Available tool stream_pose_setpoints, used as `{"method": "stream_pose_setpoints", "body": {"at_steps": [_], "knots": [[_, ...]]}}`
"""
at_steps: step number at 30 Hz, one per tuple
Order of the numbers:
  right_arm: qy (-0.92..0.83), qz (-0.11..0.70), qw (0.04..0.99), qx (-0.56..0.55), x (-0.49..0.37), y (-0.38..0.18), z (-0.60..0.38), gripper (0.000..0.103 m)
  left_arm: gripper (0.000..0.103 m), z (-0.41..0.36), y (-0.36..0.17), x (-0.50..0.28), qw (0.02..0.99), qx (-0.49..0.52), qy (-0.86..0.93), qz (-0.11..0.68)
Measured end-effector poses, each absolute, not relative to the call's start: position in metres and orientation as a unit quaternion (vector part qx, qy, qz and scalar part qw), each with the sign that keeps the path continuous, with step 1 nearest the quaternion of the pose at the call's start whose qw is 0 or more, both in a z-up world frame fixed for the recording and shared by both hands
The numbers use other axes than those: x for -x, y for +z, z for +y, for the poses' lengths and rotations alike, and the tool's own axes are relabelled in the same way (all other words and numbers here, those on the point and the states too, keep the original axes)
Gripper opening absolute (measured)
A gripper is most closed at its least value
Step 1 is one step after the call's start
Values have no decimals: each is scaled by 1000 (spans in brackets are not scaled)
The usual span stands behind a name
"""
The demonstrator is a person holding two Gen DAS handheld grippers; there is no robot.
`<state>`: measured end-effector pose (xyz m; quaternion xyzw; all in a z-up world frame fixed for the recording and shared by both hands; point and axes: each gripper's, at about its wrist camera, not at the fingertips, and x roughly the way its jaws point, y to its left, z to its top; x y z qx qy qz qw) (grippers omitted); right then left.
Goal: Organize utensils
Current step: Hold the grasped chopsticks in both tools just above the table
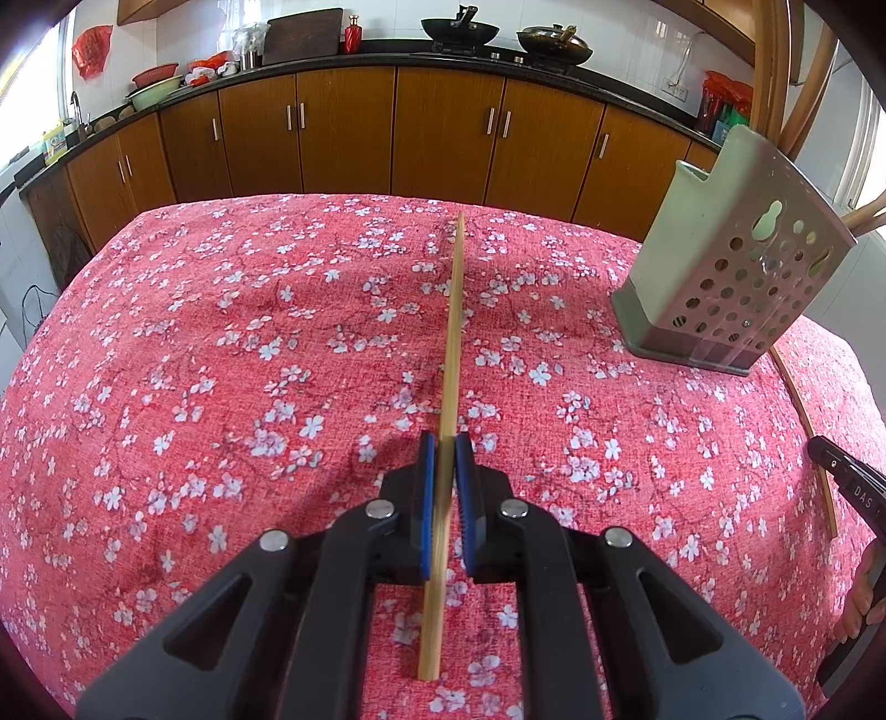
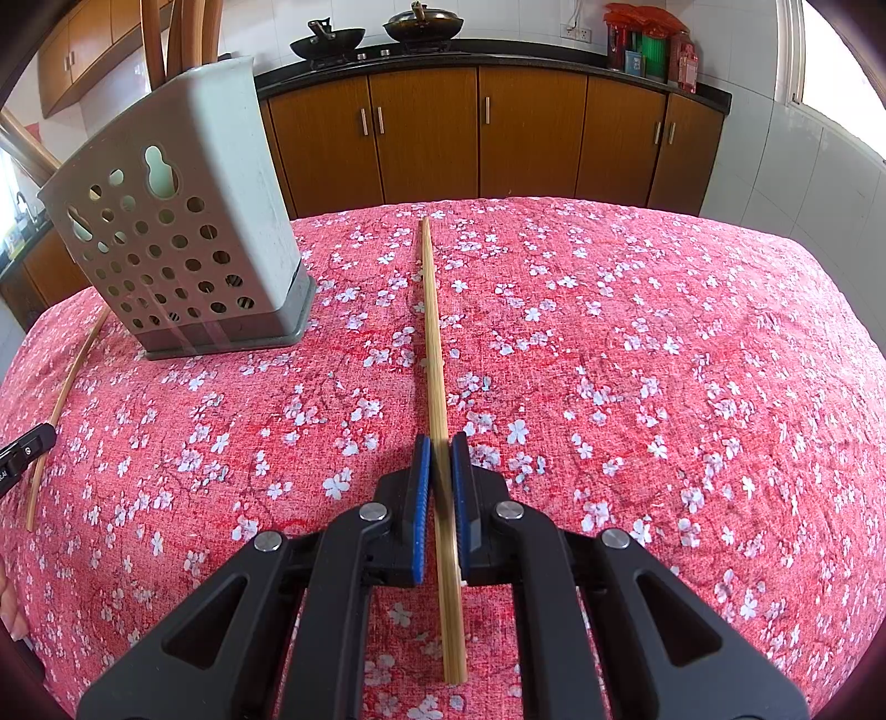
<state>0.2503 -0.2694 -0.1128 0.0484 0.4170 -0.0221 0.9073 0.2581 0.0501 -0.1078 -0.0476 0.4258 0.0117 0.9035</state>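
My left gripper [image 1: 444, 443] is shut on a bamboo chopstick [image 1: 451, 343] that points away over the table. My right gripper [image 2: 440, 440] is shut on another bamboo chopstick [image 2: 433, 338], also pointing away. A grey perforated utensil holder [image 1: 736, 260] stands to the right in the left wrist view and to the left in the right wrist view [image 2: 183, 232]. The chopstick held by the other hand shows at each view's edge [image 1: 808, 426] [image 2: 61, 404].
The table carries a red floral cloth [image 1: 221, 360] [image 2: 664, 360]. Brown kitchen cabinets [image 1: 443, 133] with woks [image 1: 459, 30] on the counter stand beyond the far edge. Wooden chair backs [image 2: 177, 27] rise behind the holder.
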Motion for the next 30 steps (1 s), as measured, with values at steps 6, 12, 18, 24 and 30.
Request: {"method": "stream_pose_setpoints", "body": {"at_steps": [6, 12, 18, 24, 30], "knots": [[-22, 417, 907, -48, -249, -113, -269, 8, 12, 50, -108, -258, 903, 48, 12, 426], [-22, 417, 907, -48, -249, -113, -269, 8, 12, 50, -108, -258, 903, 49, 11, 426], [-22, 417, 907, -48, -250, -113, -269, 8, 12, 50, -107, -258, 903, 49, 11, 426], [-22, 417, 907, -49, -250, -113, -269, 8, 12, 50, -107, -258, 903, 51, 11, 426], [-19, 415, 908, -56, -232, -109, -270, 9, 12, 51, -106, -254, 903, 56, 7, 426]]}}
